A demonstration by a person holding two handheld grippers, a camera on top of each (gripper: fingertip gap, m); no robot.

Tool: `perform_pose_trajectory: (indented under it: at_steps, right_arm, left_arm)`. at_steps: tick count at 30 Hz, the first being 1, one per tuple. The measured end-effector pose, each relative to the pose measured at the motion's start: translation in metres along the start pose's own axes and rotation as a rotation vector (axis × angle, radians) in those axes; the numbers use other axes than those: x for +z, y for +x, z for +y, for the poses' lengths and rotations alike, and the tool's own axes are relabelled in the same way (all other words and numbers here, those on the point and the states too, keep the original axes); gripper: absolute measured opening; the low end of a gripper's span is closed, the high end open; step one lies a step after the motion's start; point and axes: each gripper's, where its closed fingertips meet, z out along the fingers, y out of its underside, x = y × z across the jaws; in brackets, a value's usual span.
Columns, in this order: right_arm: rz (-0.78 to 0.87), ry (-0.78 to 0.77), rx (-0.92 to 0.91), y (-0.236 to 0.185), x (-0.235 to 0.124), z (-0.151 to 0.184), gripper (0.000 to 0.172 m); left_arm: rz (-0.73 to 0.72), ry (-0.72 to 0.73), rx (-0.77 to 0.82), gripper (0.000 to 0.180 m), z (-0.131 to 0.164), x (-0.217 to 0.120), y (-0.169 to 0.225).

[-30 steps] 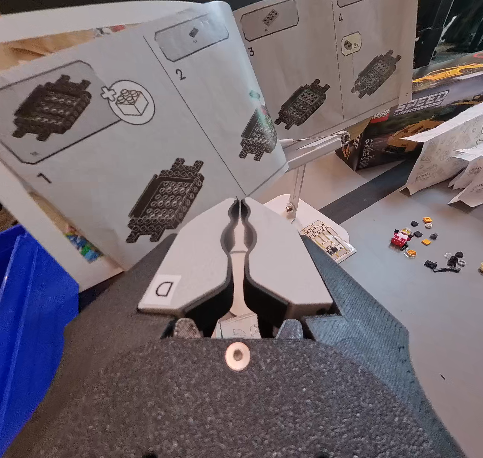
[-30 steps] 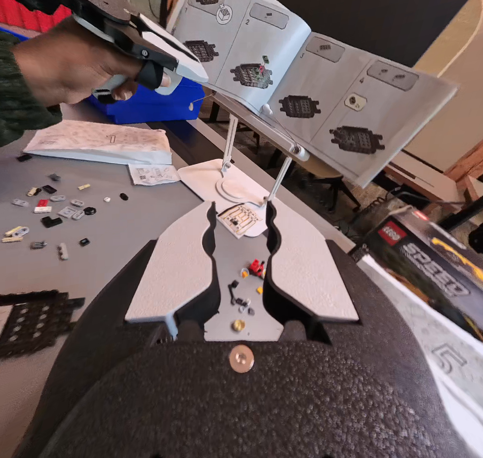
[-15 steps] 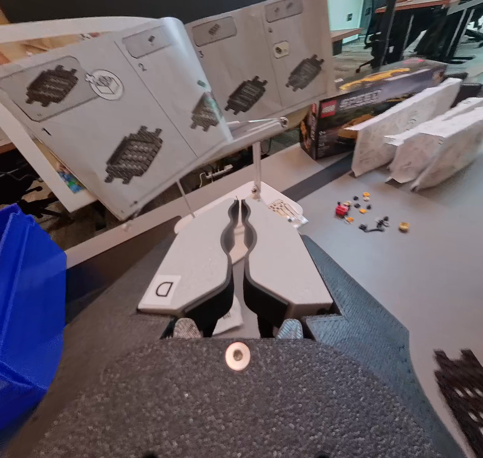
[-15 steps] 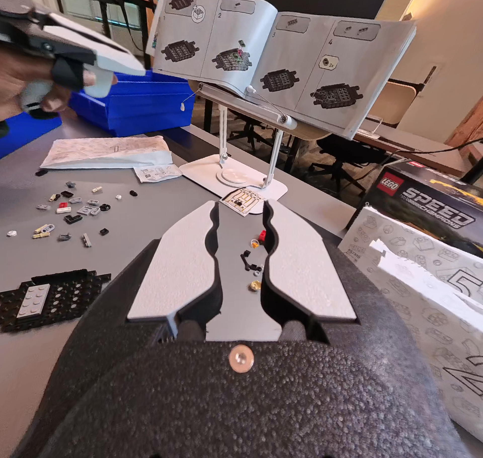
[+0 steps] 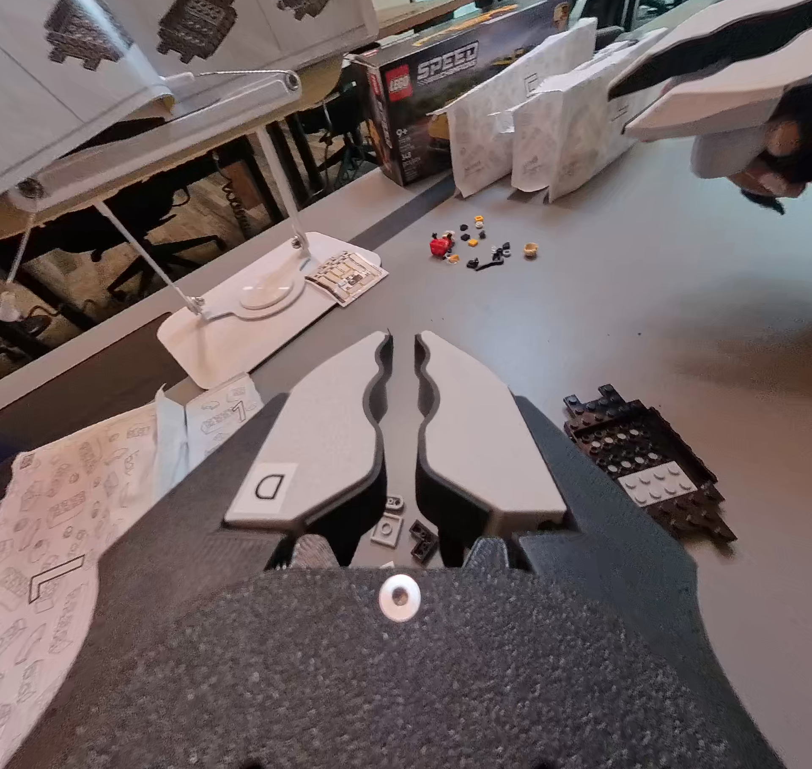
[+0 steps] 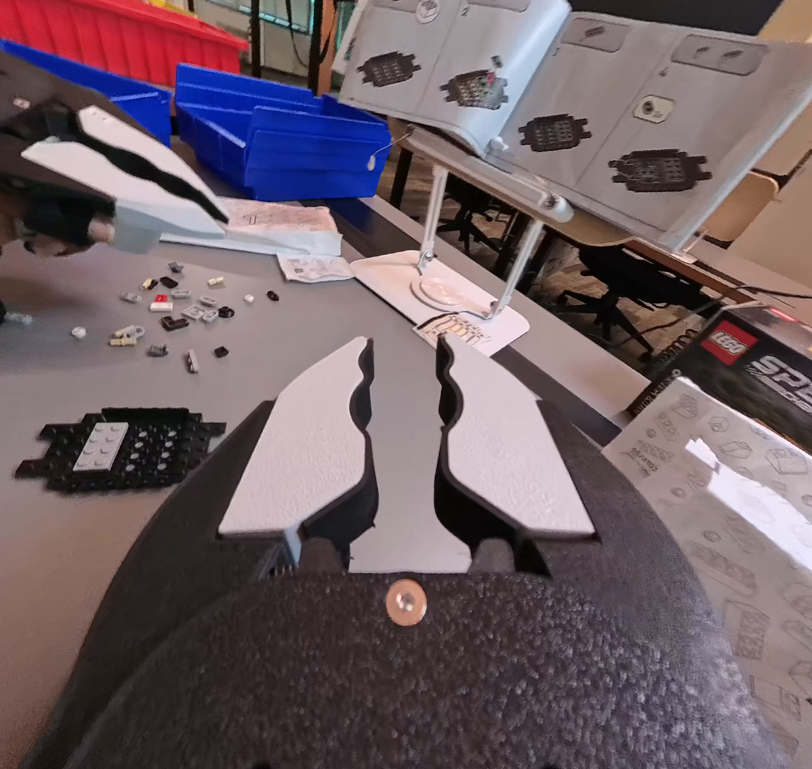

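Grey table (image 5: 571,330) lies bare beneath both open, empty grippers.

Grey table (image 6: 285,379) — blue bins (image 6: 299,150), one red bin (image 6: 110,23), a black studded plate (image 6: 132,449) bearing a light-grey brick (image 6: 101,445), white paper bags (image 5: 549,133) patterned with outline drawings.

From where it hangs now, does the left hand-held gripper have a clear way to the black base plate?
Probably yes: the left hand-held gripper is open and empty, and the black base plate lies uncovered on the table just to its right, nothing between.
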Motion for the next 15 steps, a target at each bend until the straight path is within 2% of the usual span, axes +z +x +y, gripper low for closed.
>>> perform_pose_trajectory:
  at_steps: [8,15]
  right_arm:
    - [-0.139,-0.057,-0.1,-0.036,0.012,0.017,0.026]
    - [-0.489,-0.178,-0.165,-0.101,0.008,0.047,0.024]
  left_arm:
    - [0.038,0.012,0.031,0.015,0.003,0.001,0.004]
    - [0.088,0.017,0.019,0.019,0.004,0.002,0.011]
